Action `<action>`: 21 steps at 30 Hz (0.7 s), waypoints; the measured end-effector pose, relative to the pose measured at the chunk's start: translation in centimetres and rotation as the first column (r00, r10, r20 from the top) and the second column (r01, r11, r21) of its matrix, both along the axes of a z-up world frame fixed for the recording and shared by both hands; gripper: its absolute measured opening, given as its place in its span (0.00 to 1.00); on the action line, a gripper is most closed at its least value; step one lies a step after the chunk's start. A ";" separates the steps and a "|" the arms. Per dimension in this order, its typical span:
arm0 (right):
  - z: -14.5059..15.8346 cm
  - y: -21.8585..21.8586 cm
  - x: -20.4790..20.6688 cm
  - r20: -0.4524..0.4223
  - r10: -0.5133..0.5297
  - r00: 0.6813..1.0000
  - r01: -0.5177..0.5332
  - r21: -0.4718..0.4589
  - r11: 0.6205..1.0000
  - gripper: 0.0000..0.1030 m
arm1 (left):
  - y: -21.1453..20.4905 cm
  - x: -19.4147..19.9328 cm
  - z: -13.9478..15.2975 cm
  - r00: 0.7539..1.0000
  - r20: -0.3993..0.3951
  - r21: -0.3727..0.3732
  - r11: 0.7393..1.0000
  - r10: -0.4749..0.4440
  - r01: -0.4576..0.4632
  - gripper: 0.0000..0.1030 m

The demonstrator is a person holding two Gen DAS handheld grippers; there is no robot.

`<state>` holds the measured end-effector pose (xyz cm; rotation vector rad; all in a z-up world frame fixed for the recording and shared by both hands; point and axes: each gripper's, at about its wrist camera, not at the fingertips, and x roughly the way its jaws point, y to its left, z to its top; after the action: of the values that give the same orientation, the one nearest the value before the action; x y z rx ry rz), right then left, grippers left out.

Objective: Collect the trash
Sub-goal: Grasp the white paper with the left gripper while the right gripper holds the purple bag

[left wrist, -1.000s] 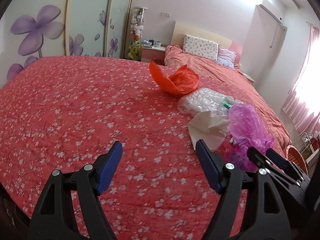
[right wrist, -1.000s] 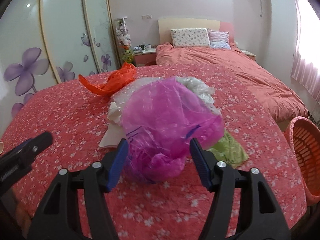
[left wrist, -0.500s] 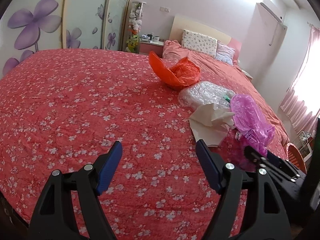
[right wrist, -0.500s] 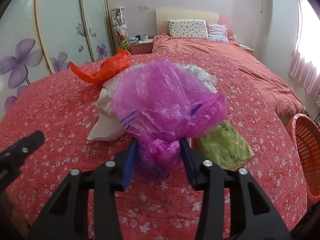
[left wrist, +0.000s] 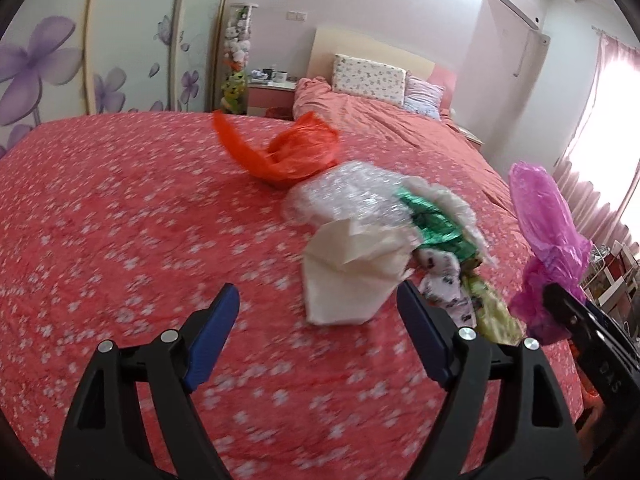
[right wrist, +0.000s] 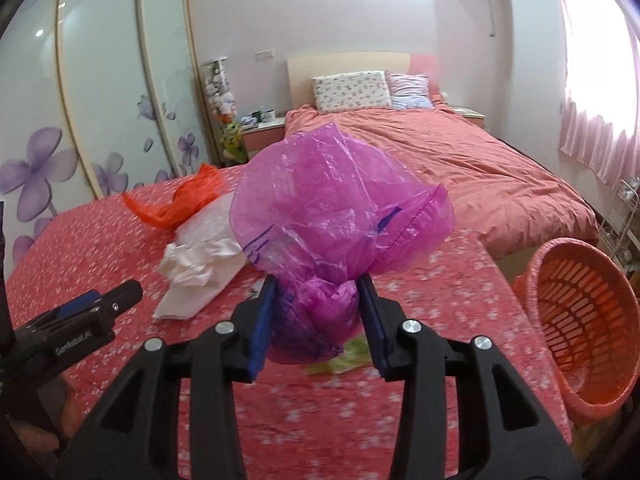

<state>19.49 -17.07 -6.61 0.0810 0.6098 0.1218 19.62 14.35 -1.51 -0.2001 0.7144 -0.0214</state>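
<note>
My right gripper (right wrist: 318, 316) is shut on a crumpled magenta plastic bag (right wrist: 336, 224), lifted clear of the red flowered bedspread (right wrist: 360, 420); the bag (left wrist: 548, 240) also shows at the right of the left wrist view. My left gripper (left wrist: 316, 332) hangs over the bedspread (left wrist: 120, 240), its jaws opening with nothing between them. Ahead of it lie a cream paper sheet (left wrist: 352, 268), bubble wrap (left wrist: 352, 196), a green foil wrapper (left wrist: 436, 224), an orange plastic bag (left wrist: 292, 152) and a yellow-green wrapper (left wrist: 492, 312). An orange laundry basket (right wrist: 580, 320) stands at the bed's right edge.
A second bed with pillows (right wrist: 352, 90) lies behind, a nightstand (right wrist: 260, 132) to its left. Sliding wardrobe doors with purple flowers (right wrist: 40, 164) run along the left wall. A pink curtained window (right wrist: 596, 100) is on the right. A wire rack (right wrist: 620, 216) stands beyond the basket.
The right gripper closed on the magenta bag and lifted it off the bedspread, uncovering the wrappers beneath. The left gripper moved toward the trash pile and its jaws spread a little wider.
</note>
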 end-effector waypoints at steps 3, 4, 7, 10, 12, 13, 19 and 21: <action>-0.3 -1.6 0.1 -0.010 -0.025 1.000 0.025 0.009 1.000 0.39 | -1.5 1.1 0.1 1.000 -0.004 -0.001 1.000 -0.006 0.006 0.79; -0.5 -2.0 0.2 -0.013 -0.029 0.999 0.030 0.009 1.000 0.39 | -1.9 1.4 0.1 1.000 -0.004 0.000 1.000 -0.007 0.007 0.79; -1.0 -3.0 0.3 -0.025 -0.045 0.999 0.045 0.009 0.999 0.39 | -3.4 2.5 0.0 1.000 -0.006 0.023 1.000 -0.005 0.005 0.79; -1.5 -3.9 0.5 -0.037 -0.058 0.998 0.058 0.013 0.998 0.39 | -4.3 3.6 -0.5 1.000 -0.022 0.043 0.999 0.013 -0.012 0.79; -1.7 -4.2 0.5 -0.040 -0.064 0.997 0.065 0.013 0.998 0.39 | -4.2 4.3 -1.0 0.999 -0.038 0.037 0.999 0.028 -0.027 0.79; -1.8 -4.6 0.5 -0.041 -0.068 0.997 0.069 0.013 0.998 0.39 | -4.1 4.4 -1.1 0.999 -0.042 0.035 0.999 0.033 -0.031 0.79; -2.4 -5.8 0.7 -0.051 -0.086 0.995 0.088 0.023 0.996 0.39 | -3.8 5.4 -2.1 0.996 -0.076 0.011 0.999 0.045 -0.044 0.79; -2.5 -6.0 0.7 -0.054 -0.089 0.995 0.091 0.024 0.996 0.39 | -3.7 5.5 -2.4 0.996 -0.079 0.003 0.999 0.039 -0.039 0.79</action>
<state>20.21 -23.04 -9.12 0.1370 0.6566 0.0405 25.10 10.65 -3.92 -0.2145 0.7897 0.0240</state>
